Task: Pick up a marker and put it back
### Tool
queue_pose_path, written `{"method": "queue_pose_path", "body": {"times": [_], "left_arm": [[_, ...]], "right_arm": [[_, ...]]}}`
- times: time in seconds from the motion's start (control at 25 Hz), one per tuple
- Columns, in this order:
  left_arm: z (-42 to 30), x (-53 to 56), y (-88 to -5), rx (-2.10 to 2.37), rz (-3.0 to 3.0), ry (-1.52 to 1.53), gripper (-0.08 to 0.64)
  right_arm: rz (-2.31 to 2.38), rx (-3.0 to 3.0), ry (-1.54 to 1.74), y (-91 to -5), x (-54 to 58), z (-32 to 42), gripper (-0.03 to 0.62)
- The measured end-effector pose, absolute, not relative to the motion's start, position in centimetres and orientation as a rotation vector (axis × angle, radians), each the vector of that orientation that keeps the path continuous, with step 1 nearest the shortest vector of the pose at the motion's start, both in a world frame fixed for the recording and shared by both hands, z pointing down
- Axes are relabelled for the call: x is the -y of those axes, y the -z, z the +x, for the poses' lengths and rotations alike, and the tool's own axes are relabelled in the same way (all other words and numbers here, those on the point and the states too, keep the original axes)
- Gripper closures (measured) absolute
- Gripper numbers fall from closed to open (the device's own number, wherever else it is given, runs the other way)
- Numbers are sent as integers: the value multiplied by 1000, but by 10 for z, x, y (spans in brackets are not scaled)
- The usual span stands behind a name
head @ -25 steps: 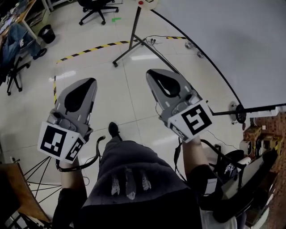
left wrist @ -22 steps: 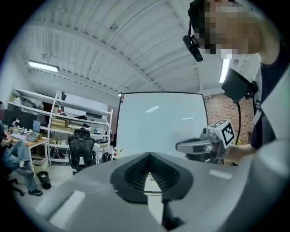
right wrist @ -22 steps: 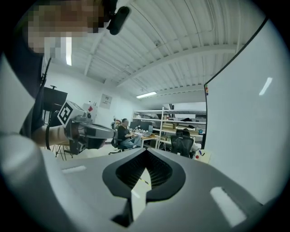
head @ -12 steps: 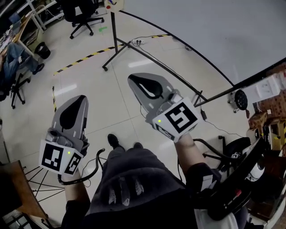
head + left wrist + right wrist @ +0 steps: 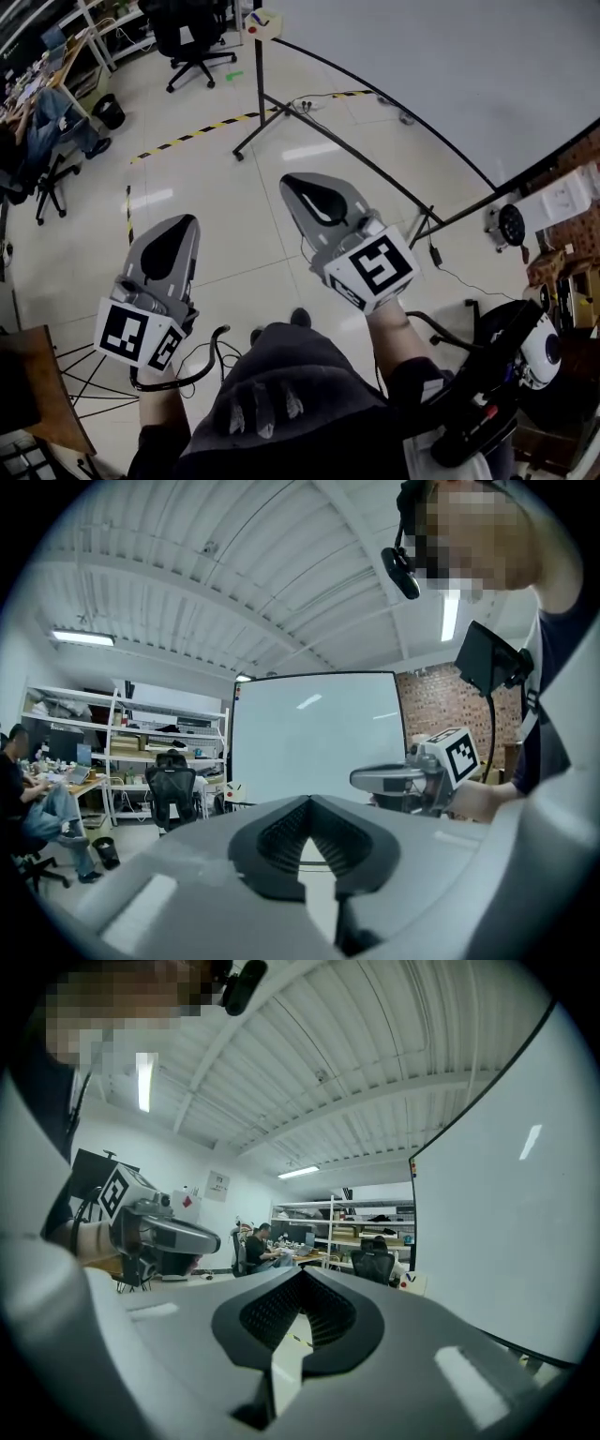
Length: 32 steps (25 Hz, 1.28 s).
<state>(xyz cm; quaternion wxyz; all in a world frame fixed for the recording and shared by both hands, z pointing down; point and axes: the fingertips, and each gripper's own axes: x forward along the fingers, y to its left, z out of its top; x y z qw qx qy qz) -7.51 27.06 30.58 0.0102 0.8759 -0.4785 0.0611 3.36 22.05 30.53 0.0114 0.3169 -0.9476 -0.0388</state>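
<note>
No marker shows plainly in any view. A large whiteboard (image 5: pixel 450 66) on a black stand fills the upper right of the head view. A small white tray (image 5: pixel 262 21) with red and blue bits sits at its near corner, too small to read. My left gripper (image 5: pixel 187 221) hangs over the bare floor at the left, jaws shut and empty. My right gripper (image 5: pixel 292 180) is a little further forward, between me and the whiteboard's lower edge, also shut with nothing in it. The left gripper view shows the whiteboard (image 5: pixel 319 733) straight ahead and the right gripper (image 5: pixel 394 778) beside it.
The whiteboard stand's legs (image 5: pixel 281 117) spread over the floor ahead, beside yellow-black tape (image 5: pixel 202 131). Office chairs (image 5: pixel 192 37), desks and a seated person (image 5: pixel 47 117) are at the far left. Cables and equipment (image 5: pixel 525 352) crowd the right. Shelving (image 5: pixel 159 752) lines the back wall.
The floor and whiteboard stand have shifted in the head view as the person walked along the board. Both grippers travelled with the person and stayed shut and empty.
</note>
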Motion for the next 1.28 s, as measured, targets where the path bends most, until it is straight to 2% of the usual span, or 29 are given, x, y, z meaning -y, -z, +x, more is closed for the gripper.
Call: {"method": "queue_pose_path", "body": {"times": [0.44,0.64,0.92,1.28], "left_arm": [[-136,-330,-309,1458,2717,-59,554],[-131,-351,-304,1431,2745,-38,554],[-47,-350,-299,1336,2813,-79,554],[76,-362,-314,1195,2889,-182,554]], "right_arm": [[1072,2876,171,-299,-292,-5,586],[1105,2858,225,-292,-310,-1,586],[1221,2849,222,-286,-319,87,586],[1393,2813,67,-315,-338,220,586]]}}
